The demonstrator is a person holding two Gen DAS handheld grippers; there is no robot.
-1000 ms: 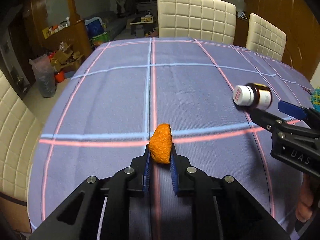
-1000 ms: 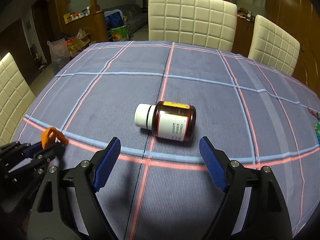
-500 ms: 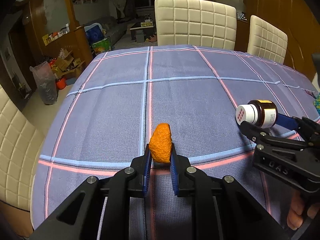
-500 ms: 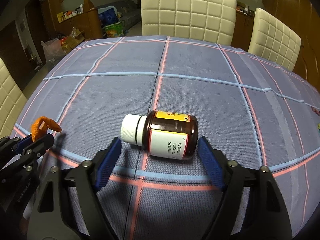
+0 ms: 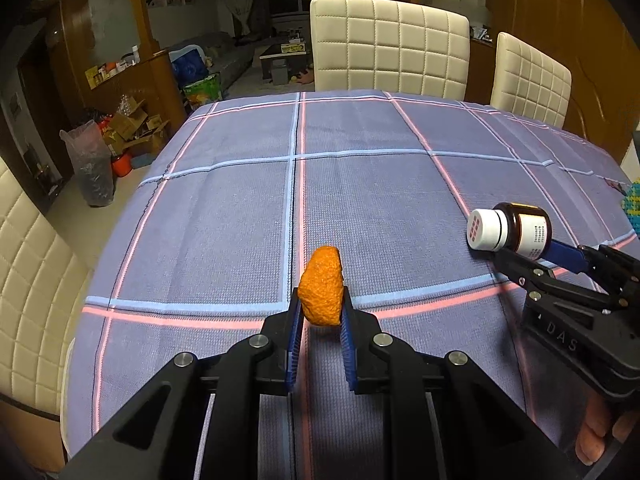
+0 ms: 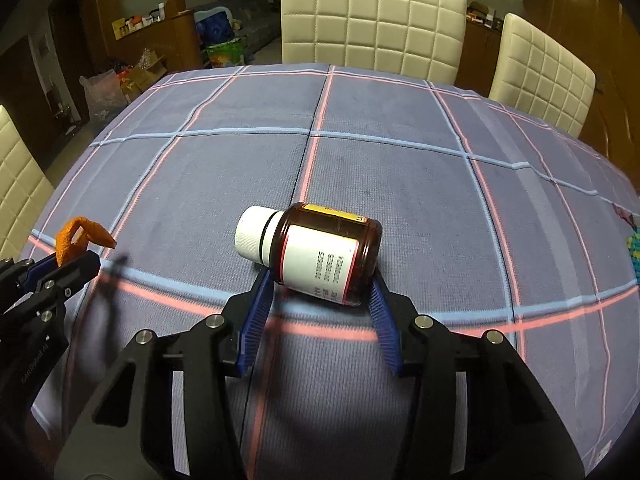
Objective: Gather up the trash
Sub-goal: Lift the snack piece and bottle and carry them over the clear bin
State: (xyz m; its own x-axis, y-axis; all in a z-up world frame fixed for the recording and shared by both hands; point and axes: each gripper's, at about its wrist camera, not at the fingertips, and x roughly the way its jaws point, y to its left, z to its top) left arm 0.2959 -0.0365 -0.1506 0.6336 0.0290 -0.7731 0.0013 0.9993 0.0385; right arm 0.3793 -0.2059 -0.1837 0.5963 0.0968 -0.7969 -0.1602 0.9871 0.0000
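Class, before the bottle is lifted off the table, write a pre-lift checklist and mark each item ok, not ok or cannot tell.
1. Peel held in left gripper: ok.
2. Bottle between right gripper fingers: ok.
3. Right grip finished: not ok, jaws closing, pads at the bottle's sides.
4. Cap on bottle: ok.
5. Bottle lying on tablecloth, nothing beside it: ok.
6. Trash bin within reach: cannot tell, none in view.
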